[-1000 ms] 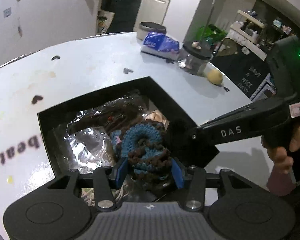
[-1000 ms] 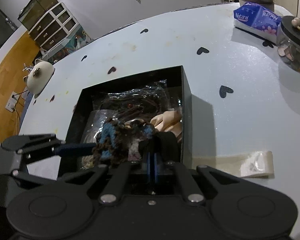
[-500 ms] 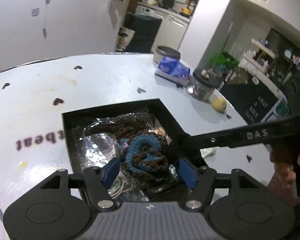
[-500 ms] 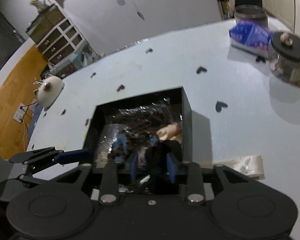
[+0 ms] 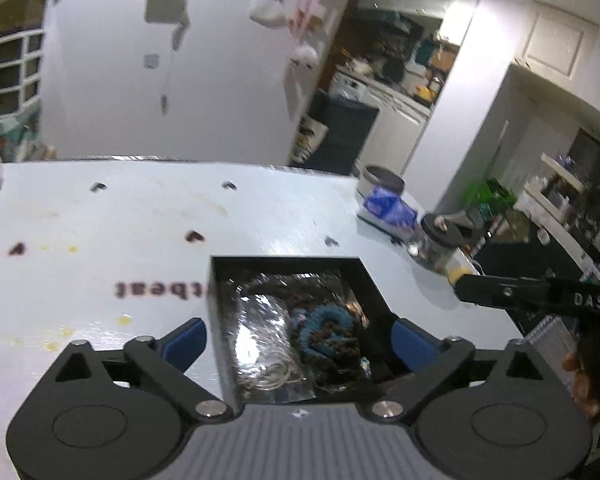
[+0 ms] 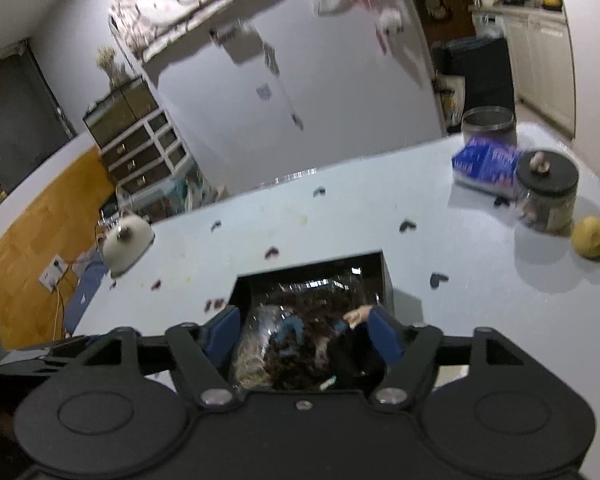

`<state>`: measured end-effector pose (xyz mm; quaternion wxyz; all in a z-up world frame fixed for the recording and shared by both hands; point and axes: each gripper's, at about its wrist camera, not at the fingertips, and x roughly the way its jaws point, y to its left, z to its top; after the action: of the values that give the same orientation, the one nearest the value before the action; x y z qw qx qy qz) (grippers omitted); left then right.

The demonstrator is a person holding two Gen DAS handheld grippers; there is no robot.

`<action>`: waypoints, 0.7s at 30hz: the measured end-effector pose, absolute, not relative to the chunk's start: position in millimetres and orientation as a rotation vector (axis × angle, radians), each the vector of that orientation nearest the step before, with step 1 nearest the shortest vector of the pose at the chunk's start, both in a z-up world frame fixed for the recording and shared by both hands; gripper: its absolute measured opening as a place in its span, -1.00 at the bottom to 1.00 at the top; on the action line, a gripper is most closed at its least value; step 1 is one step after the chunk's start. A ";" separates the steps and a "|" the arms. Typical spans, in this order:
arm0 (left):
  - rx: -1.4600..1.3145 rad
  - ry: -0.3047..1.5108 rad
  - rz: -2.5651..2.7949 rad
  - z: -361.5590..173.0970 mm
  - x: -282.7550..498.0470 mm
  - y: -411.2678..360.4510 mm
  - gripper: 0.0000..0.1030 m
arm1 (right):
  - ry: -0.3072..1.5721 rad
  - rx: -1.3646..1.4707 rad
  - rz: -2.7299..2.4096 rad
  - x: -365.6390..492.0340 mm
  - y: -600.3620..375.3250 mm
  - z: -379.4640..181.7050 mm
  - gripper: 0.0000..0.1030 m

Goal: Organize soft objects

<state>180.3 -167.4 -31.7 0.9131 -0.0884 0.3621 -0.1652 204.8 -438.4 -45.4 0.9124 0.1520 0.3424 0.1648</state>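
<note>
Black box (image 5: 288, 266) rim between spread left tongs (image 5: 300, 338) — right tongs (image 6: 304, 330) spread, empty.

Table (image 6: 340, 216): pale blue-white top; scattered dark heart marks; a few yellowish stains; reversed dark lettering near the left side in the left wrist view
Glass jar (image 6: 546, 196): black lid with a small knob; stands near the far right edge
Lemon (image 6: 589, 237): yellow; just beside the jar, on its near right
Blue packet (image 6: 486, 165): lies behind the jar, touching or nearly so
Metal tin (image 6: 488, 123): round, grey; behind the packet
White teapot (image 6: 125, 240): beyond the table's left edge
Drawer cabinet (image 6: 140, 148): white frame, dark drawers; against the wall
</note>
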 end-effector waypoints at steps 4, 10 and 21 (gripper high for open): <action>-0.178 0.713 -0.292 -16.4 163.5 -156.9 1.00 | 0.642 0.295 0.319 185.2 -432.3 -34.2 0.60; -0.178 0.682 -0.238 -4.7 135.2 -140.4 1.00 | 0.583 0.257 0.275 158.1 -418.6 -26.8 0.86; -0.161 0.637 -0.183 -2.4 93.9 -112.9 1.00 | 0.528 0.167 0.199 107.5 -392.4 -32.3 1.00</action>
<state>93.9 -112.9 -2.4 0.9424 -0.0788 0.3125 -0.0896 107.5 -392.4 -32.3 0.9570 0.0824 0.2603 0.0981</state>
